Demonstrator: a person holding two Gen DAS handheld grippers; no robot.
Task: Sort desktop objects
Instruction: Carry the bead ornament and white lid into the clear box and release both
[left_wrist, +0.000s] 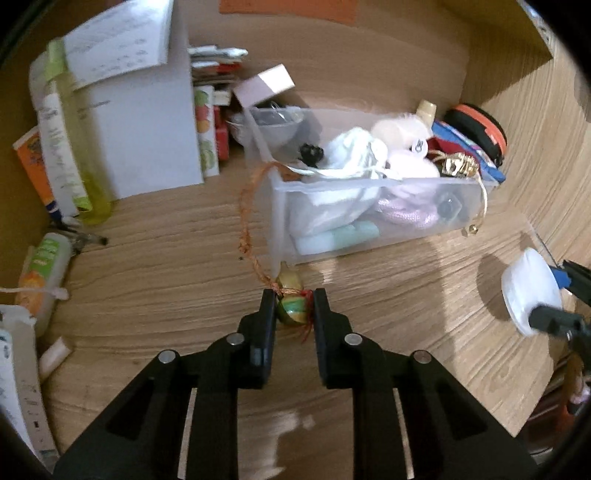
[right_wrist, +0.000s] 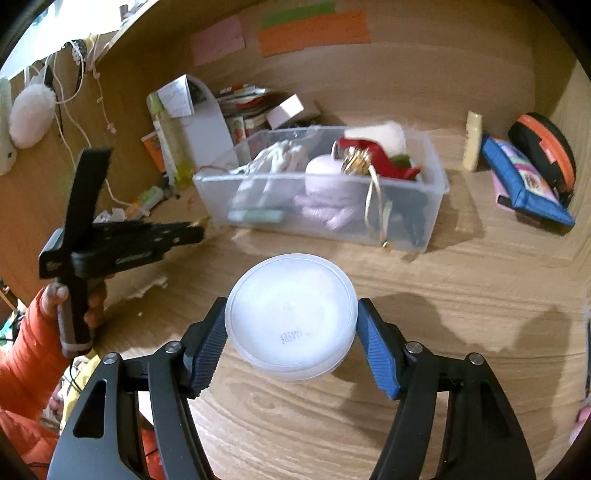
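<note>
Two grips going — left gripper (left_wrist: 293, 306) is clamped on a little green charm (left_wrist: 291, 309) at the bin's (left_wrist: 369, 218) 7 o'clock corner, right gripper (right_wrist: 291, 328) squeezes a white tub (right_wrist: 291, 314) above the desk (right_wrist: 461, 295), bin at 12.

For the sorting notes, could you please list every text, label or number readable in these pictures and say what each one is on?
No text can be read with certainty.
Tub in the right claw: two lines of stamped digits on the lid, too blurred to read.
Left claw: raised lettering on its body, unreadable.
Paper sheets: print too small.
Tubes and cartons: labels blurred.
Sticky notes: faint writing, illegible.
</note>
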